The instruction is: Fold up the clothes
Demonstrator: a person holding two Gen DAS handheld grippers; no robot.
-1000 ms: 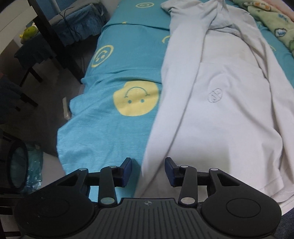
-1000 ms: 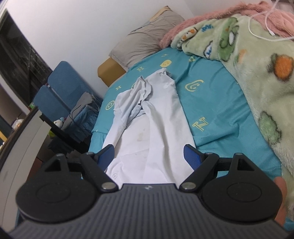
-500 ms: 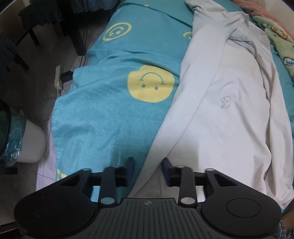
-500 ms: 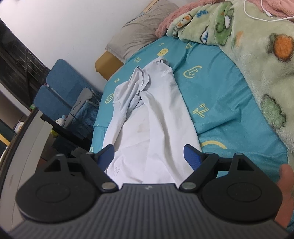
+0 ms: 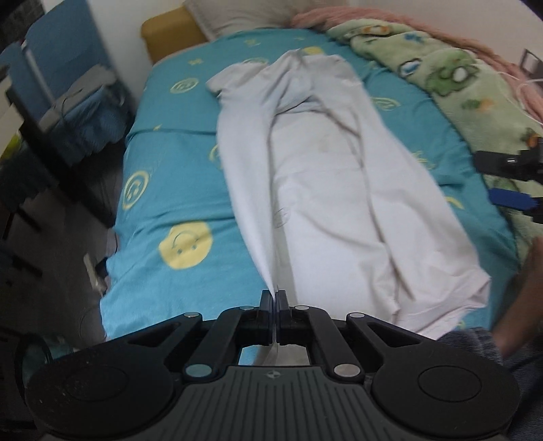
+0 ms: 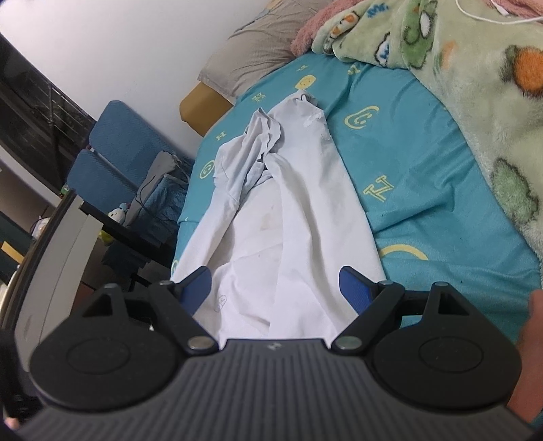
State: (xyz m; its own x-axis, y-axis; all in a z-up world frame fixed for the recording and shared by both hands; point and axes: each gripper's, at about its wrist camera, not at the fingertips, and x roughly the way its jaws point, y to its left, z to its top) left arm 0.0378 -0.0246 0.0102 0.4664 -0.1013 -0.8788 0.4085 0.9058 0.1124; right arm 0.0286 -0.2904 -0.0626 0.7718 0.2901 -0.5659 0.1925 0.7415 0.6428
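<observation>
1. White shirt (image 5: 325, 190) lies lengthwise on the bed, on a teal smiley-print sheet (image 5: 176, 190), its sides folded in over the middle, bunched at the far end.
2. Left claw (image 5: 274, 298) is clamped tight on the shirt's near left edge; the cloth runs up out of the closed jaws as a taut ridge and is lifted off the sheet there.
3. Left view is motion-blurred.
4. Right claw (image 6: 275, 288) has its jaws spread wide with nothing between the blue pads (image 6: 353, 288); it hangs over the shirt's near end, and I can't tell if it touches the cloth.
5. In the left view the right claw's fingers show at the right edge, over the green cartoon blanket (image 5: 475, 95).
6. The blanket lies along the shirt's right side, a strip of sheet between them.
7. Grey pillow (image 6: 251, 51) at the head of the bed, pink fuzzy blanket (image 6: 315, 23) just beside it.
8. Blue chair (image 6: 112, 152) stands beside the bed on the left, clothes piled next to it.
9. A bare hand edge shows at the right rim of the right view.
</observation>
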